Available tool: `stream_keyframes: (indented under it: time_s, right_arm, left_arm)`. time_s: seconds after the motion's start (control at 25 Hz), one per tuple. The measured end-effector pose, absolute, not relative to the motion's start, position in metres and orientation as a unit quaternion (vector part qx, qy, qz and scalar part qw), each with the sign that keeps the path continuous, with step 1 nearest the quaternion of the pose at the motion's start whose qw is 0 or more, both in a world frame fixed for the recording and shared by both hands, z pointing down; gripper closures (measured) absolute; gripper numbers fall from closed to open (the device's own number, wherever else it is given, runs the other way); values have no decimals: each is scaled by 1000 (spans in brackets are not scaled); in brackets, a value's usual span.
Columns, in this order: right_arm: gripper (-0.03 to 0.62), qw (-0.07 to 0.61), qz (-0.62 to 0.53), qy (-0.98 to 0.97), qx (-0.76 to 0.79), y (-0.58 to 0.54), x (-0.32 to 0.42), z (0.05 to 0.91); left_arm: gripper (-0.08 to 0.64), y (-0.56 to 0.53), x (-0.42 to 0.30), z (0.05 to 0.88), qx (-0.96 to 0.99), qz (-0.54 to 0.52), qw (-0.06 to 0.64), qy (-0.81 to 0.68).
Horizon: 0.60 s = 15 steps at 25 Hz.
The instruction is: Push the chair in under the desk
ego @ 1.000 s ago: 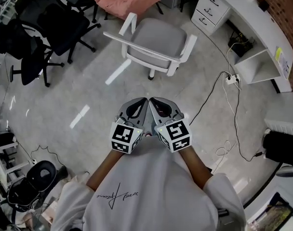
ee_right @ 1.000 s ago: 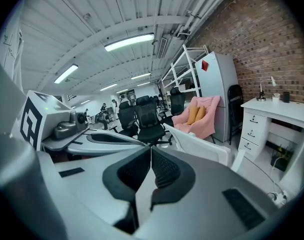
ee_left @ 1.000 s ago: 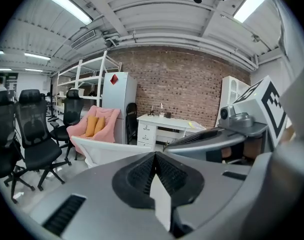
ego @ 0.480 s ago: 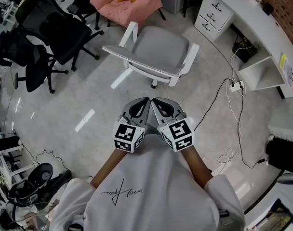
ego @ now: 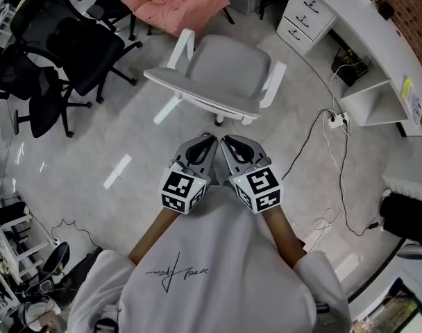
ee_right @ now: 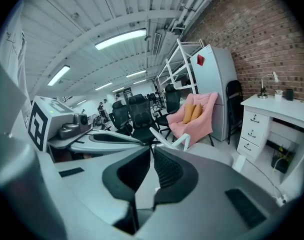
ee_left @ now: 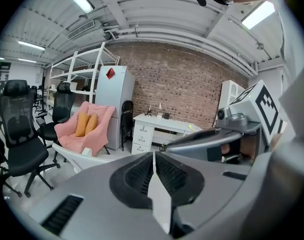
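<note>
A chair with a grey seat and white frame stands on the floor ahead of me, its backrest edge toward me. The white desk runs along the right, well apart from the chair. Both grippers are held side by side at my chest, a short way from the backrest. The left gripper is shut and holds nothing, and so is the right gripper. In the left gripper view the shut left gripper points past the chair toward the desk. In the right gripper view the chair's white frame shows just beyond the right gripper.
Black office chairs crowd the left. A pink armchair stands behind the chair. A white drawer unit sits under the desk's near end. A power strip and cables trail over the floor at the right.
The chair's backrest now lies nearer to the gripper tips than a second ago. Both grippers have stayed shut and side by side.
</note>
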State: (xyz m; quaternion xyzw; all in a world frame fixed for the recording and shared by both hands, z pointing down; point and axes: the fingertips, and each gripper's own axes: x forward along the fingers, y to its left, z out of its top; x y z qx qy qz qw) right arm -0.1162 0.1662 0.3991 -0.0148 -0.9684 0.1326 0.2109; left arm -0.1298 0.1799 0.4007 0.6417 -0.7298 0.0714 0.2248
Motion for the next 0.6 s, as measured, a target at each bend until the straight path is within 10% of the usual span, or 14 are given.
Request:
stream_keyframes:
  time_s: [0.6]
  right_arm:
    - [563, 272, 128, -954, -1, 142, -211, 416]
  left_arm:
    - [554, 159, -255, 406, 703, 127, 207, -669]
